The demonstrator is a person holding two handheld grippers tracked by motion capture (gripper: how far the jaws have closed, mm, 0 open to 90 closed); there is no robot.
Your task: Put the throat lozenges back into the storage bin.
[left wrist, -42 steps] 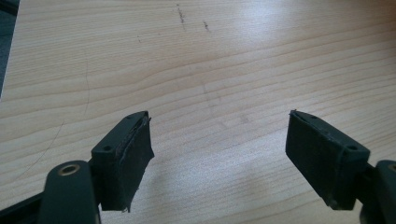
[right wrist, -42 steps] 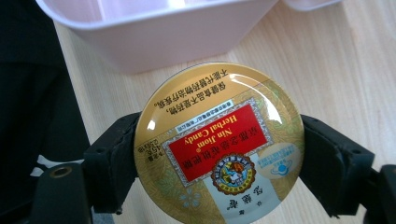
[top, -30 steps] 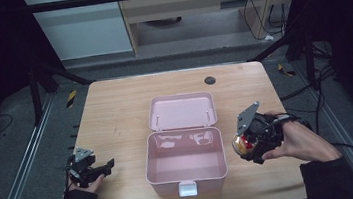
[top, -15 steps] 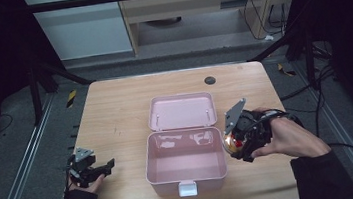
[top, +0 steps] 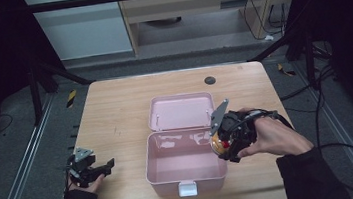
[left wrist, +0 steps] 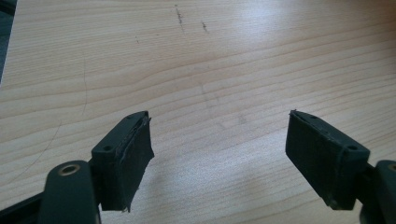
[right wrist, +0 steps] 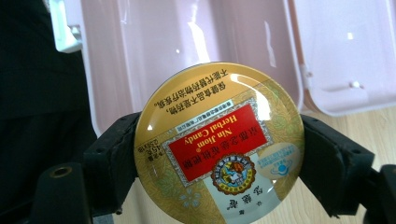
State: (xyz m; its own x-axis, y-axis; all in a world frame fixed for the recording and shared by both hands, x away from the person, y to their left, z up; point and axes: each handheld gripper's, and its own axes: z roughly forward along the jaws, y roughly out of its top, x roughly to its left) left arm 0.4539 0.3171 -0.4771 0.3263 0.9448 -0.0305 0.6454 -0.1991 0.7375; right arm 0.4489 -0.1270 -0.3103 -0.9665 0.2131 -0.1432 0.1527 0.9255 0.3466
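Now, starting at the left of the high view, I see my left gripper (top: 105,165) resting low on the wooden desk (top: 115,111), near its front left corner, held by my left hand (top: 84,183). Its own view shows the two black fingers (left wrist: 126,158) spread wide apart with nothing between them, only bare wood grain with a few faint scratches.

Moving toward the middle, a pink plastic box (top: 184,166) sits on the desk with its lid (top: 182,111) thrown back flat behind it. The box's white latch (top: 187,189) faces my side of the desk.

Further right, my right gripper (top: 222,144) hangs at the right wall of the box, gripped by my right hand (top: 269,136). Its fingers (right wrist: 112,163) are clamped on a round golden tin of Nin Jiom herbal candy (right wrist: 218,142), one on each side of its rim. In the right gripper view the tin's red label faces the camera upside down, and the pink box interior lies behind it. I cannot tell whether the tin touches the box.

Beyond the box, a small dark round disc (top: 209,80) is set in the desk near the far edge.
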